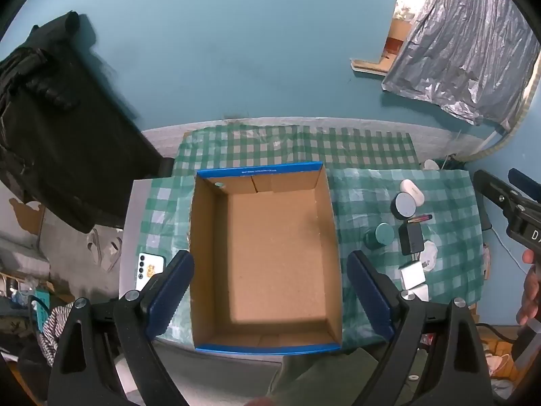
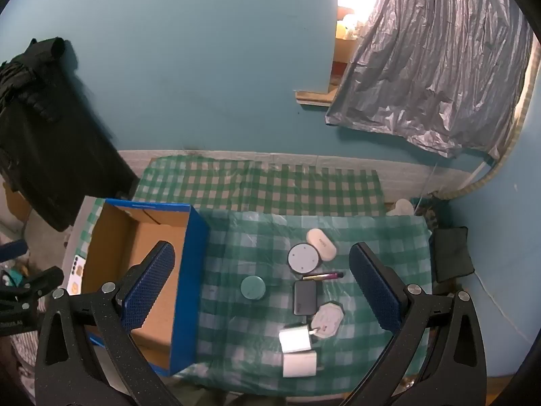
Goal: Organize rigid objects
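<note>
box (image 1: 209, 253): cardboard, blue rim, nothing inside | left tool (image 1: 270, 291): spread wide, holding nothing | right tool (image 2: 263, 291): same

Both views are dim and tinted blue-green, with soft grain. The strongest light comes from an opening (image 2: 348, 3) at the upper right, blown out to white in the right wrist view and spilling sheen over the crinkled silver sheet (image 2: 436, 67) beside it. Inside the cardboard box (image 1: 270, 253) a lit patch covers the floor while its left wall and near end lie in shadow. Fisheye bending curves the wall (image 1: 219, 50) and worktop edge, and black vignette fills every corner. The dark garment (image 1: 50, 118) at the left is smeared, without detail.
</note>
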Available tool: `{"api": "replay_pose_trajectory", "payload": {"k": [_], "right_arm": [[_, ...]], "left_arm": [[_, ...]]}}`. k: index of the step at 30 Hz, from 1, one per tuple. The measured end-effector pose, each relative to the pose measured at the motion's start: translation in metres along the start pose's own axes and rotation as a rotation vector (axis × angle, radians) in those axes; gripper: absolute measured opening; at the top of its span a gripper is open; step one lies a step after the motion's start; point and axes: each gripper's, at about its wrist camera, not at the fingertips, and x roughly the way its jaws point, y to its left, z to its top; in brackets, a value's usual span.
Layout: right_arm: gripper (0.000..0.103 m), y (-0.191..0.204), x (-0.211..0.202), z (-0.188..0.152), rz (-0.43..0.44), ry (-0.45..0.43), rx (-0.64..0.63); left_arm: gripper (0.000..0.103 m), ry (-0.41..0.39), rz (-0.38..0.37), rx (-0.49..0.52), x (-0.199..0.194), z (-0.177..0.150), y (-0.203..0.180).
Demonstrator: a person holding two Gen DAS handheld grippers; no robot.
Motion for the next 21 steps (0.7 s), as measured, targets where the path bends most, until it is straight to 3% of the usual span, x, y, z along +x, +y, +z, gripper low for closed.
{"api": "replay_pose_trajectory", "payload": {"k": [6,11,21], "right_arm": [[0.102,0.0004,0.0021,0.0001,-0.001,0.003,-0.001],[0.102,0.0005,0.0015,0.0006,0.007,0.008,0.006],[0.102,-0.0009,0.0053,-0.001,0.009,0.013,0.013]], "left_arm": [[0.093,-0.017,0.04,0.011,0.0014,-0.0036,-0.0051],[0.093,-0.004,0.002,0.003,0.0026,0.0027,-0.0021],[0.093,-0.025,-0.005,0.013,-0.0015,0.0044,0.0008]]}}
